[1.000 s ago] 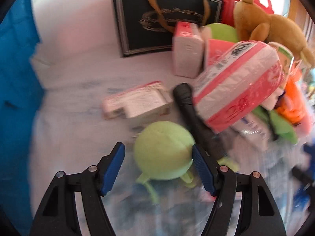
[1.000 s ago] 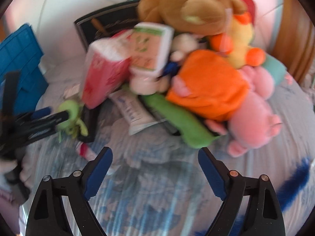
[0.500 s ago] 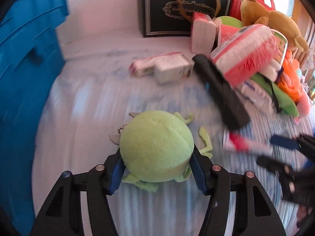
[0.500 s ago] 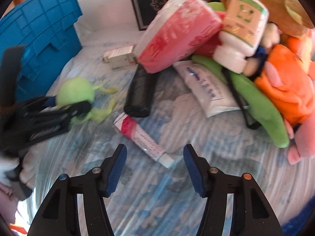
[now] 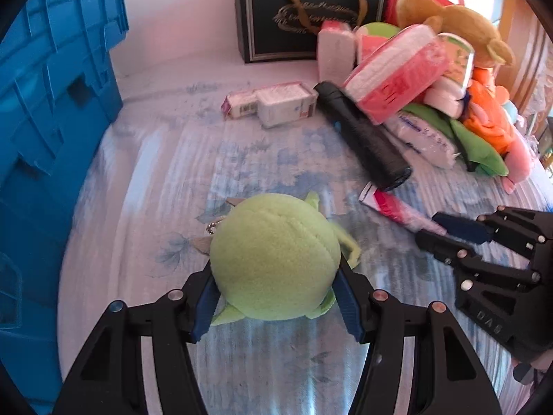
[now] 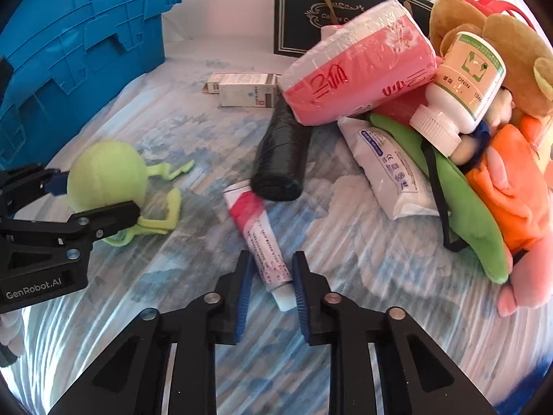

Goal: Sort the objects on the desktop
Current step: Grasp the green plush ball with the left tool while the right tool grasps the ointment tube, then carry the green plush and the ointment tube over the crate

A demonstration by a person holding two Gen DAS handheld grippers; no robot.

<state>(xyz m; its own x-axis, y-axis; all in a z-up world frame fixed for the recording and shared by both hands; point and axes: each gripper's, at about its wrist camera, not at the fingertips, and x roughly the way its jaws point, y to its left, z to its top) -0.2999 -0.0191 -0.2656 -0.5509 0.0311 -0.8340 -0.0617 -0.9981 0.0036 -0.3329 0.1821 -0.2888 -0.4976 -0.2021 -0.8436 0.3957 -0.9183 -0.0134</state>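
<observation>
A round lime-green plush toy with thin limbs lies on the blue-flowered cloth, and my left gripper is shut on it, its blue pads pressing both sides. From the right wrist view the same plush sits in the left gripper at the left. A red-and-white tube lies on the cloth. My right gripper is closing onto its white cap end, both pads against it. The left wrist view shows the right gripper at the tube.
A blue crate stands along the left. A black gift bag stands at the back. A black roll, white boxes, a pink tissue pack, a white bottle and plush toys crowd the right.
My left gripper closed on the green plush and carried it away from the pile. My right gripper came down over the tube and its jaws narrowed from wide open onto it.
</observation>
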